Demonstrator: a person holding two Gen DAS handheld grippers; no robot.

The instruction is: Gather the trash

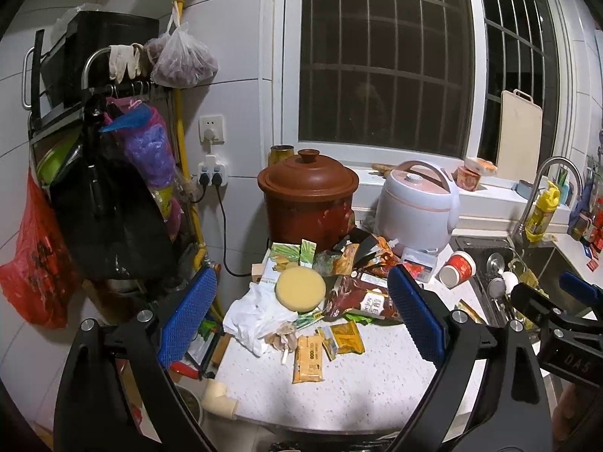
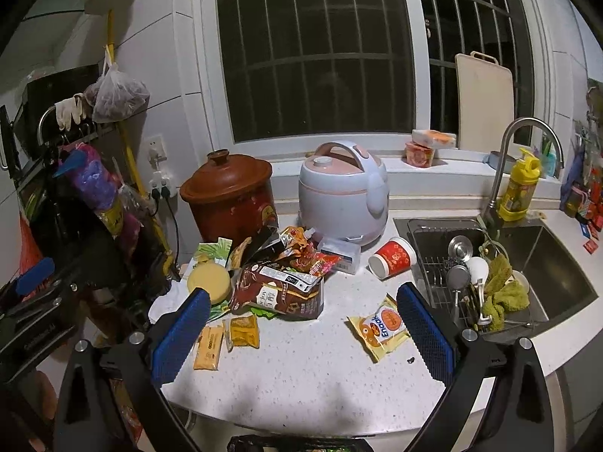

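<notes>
A speckled white countertop (image 2: pixel 301 369) below a dark barred window (image 2: pixel 320 49). In the foreground the right gripper (image 2: pixel 301 331) hangs above the counter, its blue padded fingers (image 2: pixel 181 339) spread wide with nothing between them. Past them lies a heap of snack wrappers (image 2: pixel 279 282), a round yellow sponge (image 2: pixel 209 282) at its left edge and small yellow packets (image 2: pixel 241 331) in front. A yellow snack bag (image 2: pixel 377 327) lies apart, near the right finger. A red paper cup (image 2: pixel 392 261) lies on its side beside the sink (image 2: pixel 557 263). Behind stand a brown clay pot (image 2: pixel 230 196) and a pale rice cooker (image 2: pixel 343 192). The left gripper (image 2: pixel 35 282) shows at the far left edge.
</notes>
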